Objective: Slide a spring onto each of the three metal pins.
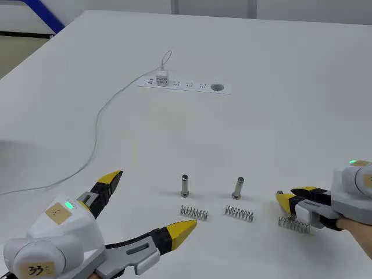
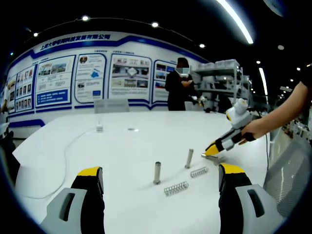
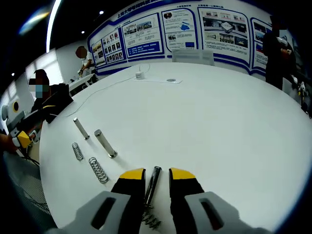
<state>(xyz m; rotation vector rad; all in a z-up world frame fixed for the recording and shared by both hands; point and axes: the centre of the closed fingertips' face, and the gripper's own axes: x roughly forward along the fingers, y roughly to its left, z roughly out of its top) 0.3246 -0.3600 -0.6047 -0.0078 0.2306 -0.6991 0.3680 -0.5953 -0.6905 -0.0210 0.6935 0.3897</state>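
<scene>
- Table [image 1: 279, 116]: white; a power strip [image 1: 186, 85] with a cable [image 1: 96, 133] lies at its far side.
- Left gripper [image 1: 152, 201]: jaws spread wide, holding nothing, near the left pin.
- Right gripper [image 3: 157, 171]: jaws narrowly apart, one on either side of the right pin [image 3: 153, 183]; a gap shows beside the pin.
- Left pin [image 1: 185, 186], middle pin [image 1: 238, 188]: standing, bare.
- Left spring [image 1: 193, 213], middle spring [image 1: 239, 214], right spring [image 1: 293, 224]: each lies flat just before its pin.
</scene>
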